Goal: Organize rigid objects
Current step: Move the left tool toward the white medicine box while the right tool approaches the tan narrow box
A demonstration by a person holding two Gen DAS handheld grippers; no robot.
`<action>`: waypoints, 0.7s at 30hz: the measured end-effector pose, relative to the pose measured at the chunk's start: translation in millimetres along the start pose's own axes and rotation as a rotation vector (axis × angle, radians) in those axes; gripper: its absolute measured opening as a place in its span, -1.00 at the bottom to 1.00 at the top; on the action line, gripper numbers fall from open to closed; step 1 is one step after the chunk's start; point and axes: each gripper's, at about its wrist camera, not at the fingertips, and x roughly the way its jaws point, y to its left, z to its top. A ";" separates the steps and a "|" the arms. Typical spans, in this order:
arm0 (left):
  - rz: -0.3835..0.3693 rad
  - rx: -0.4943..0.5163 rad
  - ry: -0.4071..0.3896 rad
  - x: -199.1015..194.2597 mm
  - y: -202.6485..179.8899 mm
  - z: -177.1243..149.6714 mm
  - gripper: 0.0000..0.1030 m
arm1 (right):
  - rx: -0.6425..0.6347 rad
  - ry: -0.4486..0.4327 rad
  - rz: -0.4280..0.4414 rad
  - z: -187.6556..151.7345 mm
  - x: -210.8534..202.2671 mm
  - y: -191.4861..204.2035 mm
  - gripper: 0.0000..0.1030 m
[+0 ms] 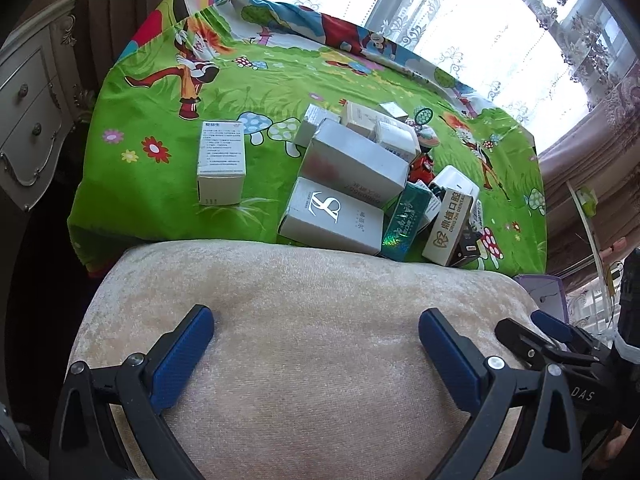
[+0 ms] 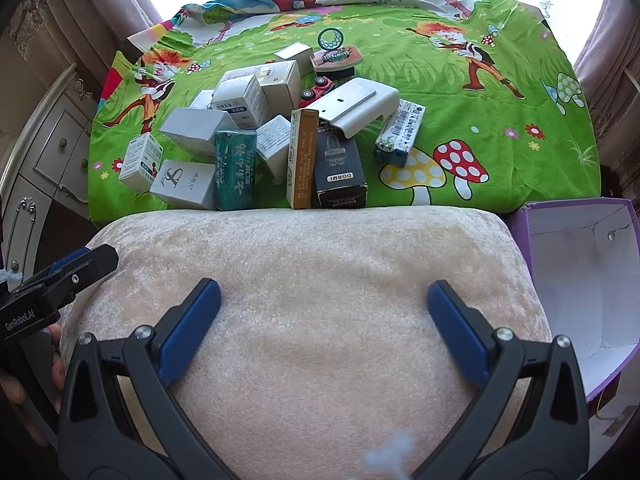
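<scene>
While both tools (image 1: 316, 344) (image 2: 324, 316) gape, boxes (image 2: 240, 140) well beyond

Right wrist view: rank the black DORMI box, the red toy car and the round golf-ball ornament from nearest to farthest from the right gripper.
From the right gripper:
1. Black DORMI box, at the cloth's near edge.
2. Red toy car, mid-pile, behind the white plastic cover.
3. Golf-ball ornament, farthest back, beyond the pile.

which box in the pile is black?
The DORMI box, at the pile's near edge beside the tan box. The others are white, silver, green or tan.
</scene>
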 end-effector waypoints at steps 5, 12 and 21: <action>-0.004 0.003 -0.005 -0.8 0.2 0.9 1.00 | -0.002 -0.037 0.018 -5.3 1.0 -3.2 1.00; -0.042 -0.028 -0.022 -4.1 6.4 -0.1 0.98 | 0.000 -0.035 0.024 -4.6 1.3 -3.8 1.00; -0.070 -0.039 -0.029 -4.6 9.3 1.1 0.97 | -0.051 0.074 0.105 7.5 8.5 -10.0 1.00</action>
